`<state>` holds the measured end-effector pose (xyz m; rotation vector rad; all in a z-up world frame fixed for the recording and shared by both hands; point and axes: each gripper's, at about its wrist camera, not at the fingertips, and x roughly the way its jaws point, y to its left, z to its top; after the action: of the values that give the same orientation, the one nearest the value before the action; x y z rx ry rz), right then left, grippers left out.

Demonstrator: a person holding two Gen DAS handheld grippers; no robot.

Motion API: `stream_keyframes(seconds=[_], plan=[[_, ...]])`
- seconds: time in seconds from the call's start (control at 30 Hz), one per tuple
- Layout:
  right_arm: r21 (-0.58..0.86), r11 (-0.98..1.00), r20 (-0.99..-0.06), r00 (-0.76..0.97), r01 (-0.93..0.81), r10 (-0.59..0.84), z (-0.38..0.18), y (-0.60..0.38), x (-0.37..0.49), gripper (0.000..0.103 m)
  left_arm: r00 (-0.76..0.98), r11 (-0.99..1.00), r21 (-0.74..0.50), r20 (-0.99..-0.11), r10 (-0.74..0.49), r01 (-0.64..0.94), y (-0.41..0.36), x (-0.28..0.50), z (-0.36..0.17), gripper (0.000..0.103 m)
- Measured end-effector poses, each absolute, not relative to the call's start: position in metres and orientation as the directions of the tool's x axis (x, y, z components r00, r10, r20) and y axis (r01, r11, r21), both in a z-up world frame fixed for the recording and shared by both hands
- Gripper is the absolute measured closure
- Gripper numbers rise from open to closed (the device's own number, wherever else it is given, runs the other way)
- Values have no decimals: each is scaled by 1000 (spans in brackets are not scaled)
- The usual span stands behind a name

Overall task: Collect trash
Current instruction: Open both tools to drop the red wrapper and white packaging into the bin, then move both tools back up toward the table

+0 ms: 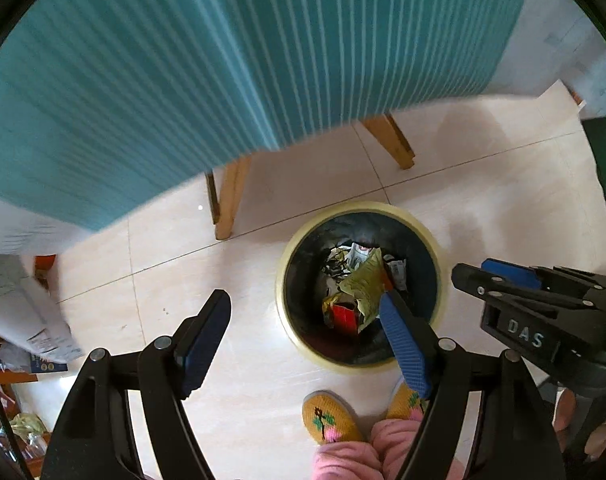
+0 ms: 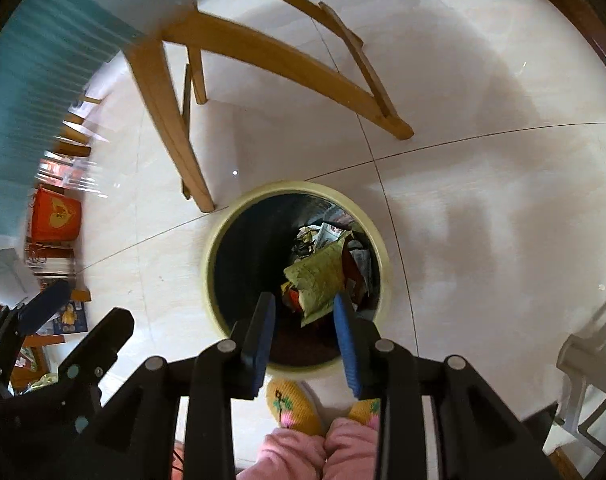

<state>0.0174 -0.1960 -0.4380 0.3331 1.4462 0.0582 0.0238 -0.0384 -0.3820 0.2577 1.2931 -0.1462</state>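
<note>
Trash (image 1: 361,288) lies in 1 round bin (image 1: 281,280) with a pale yellow rim and dark lining, standing on the tiled floor (image 1: 483,200) just in front of the person's feet. Contents: crumpled wrappers, among them 1 olive-green foil packet (image 2: 319,276) on top and 1 red carton (image 1: 345,318) beside it; exact piece count cannot be told.

Left gripper (image 1: 303,334): pointed steeply down, jaws wide apart, nothing between them. Its right finger overlaps the bin opening in view; its left finger hangs over bare floor.

Right gripper (image 2: 303,318): pointed steeply down over the near edge of the bin, jaws partly apart. The green packet shows in the gap between the pads, lower down in the bin; neither pad presses on it.

Writing: "DAS" embossed on the right gripper's body, read from the left wrist view.

Counts: 2 grippers, 2 yellow knitted slippers (image 1: 329,420) with flower motifs, 1 bin, 1 teal striped cloth (image 1: 223,60) hanging over wooden legs (image 1: 229,200) beyond the bin.
</note>
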Motion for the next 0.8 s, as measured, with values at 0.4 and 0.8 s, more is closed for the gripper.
stream_keyframes(seconds=[0.4, 0.8], plan=[[312, 943, -934, 216, 112, 283, -269, -198, -20, 72, 366, 968, 66, -930, -27, 240, -23, -2, -201, 28], [331, 943, -870, 376, -31, 318, -117, -204, -27, 72, 490, 965, 79, -870, -56, 252, -34, -10, -65, 28]])
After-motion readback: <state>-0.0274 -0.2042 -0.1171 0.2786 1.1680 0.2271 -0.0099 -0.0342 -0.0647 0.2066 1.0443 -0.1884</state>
